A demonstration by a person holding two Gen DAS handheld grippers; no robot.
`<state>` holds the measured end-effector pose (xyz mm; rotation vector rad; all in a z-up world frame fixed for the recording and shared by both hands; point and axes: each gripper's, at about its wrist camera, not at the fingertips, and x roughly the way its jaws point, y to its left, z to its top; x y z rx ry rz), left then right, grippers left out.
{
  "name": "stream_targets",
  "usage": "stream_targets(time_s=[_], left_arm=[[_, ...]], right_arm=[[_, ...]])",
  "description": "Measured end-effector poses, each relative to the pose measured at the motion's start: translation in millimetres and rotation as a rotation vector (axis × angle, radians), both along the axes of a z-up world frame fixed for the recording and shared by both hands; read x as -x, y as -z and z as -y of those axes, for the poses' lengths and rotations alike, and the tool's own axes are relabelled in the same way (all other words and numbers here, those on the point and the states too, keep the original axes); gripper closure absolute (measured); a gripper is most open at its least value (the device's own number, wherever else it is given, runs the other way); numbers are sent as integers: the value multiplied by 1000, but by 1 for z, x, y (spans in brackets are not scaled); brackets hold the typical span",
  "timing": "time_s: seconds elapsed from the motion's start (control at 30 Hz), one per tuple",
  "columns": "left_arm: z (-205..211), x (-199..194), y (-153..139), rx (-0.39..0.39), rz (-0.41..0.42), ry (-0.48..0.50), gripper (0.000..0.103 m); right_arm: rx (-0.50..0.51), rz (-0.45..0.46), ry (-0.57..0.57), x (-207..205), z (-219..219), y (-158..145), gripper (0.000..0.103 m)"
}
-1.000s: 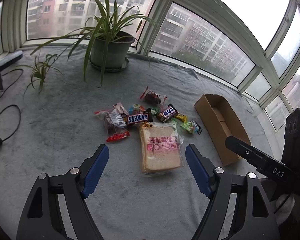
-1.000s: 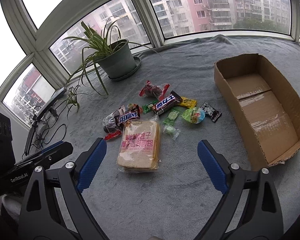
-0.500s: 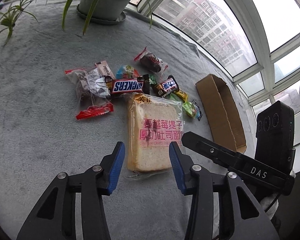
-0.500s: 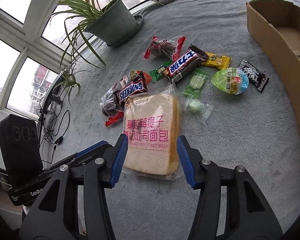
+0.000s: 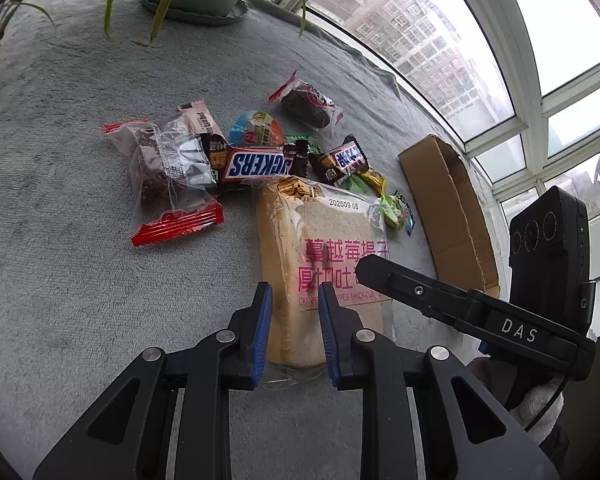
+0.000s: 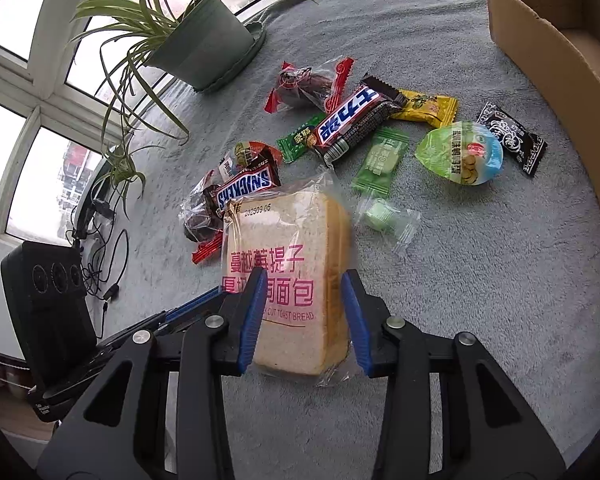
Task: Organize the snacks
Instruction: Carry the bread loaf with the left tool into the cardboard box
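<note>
Right wrist view: bagged toast loaf (image 6: 288,280) on grey blanket (image 6: 480,300), both grippers' jaws just closed narrow, pinching its near end; judged light, soft, crushable, wrapper slippery—grip gently across sides.

"SNICKERS" is printed in blue on the brown chocolate bar (image 5: 256,165). The bagged toast bread (image 6: 288,280) is stamped "202509 05" above pink Chinese characters, with "CUT TOAST BREAD" lettered beneath. "DAS" is marked in white on the black right hand-held gripper (image 5: 516,330).
</note>
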<state>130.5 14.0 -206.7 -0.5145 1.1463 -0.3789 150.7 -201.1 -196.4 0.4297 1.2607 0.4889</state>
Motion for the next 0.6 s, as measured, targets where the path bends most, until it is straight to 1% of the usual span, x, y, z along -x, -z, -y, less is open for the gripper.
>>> stream_targets(time_s=[0.17,0.3,0.43,0.6], left_arm=[[7,-3,-1,-19,11,9,82],[13,0,-8,-42,30,10,82],[20,4,-19,-46,58,5,82],[36,8,-33,-43,96,4,82]], right_arm=[[7,5,-9,3,-1,-3,65],[0,19,-14,7,3,-11,65],[-12,33,-13,11,13,-21,65],[-11,77,-9,19,37,-42,65]])
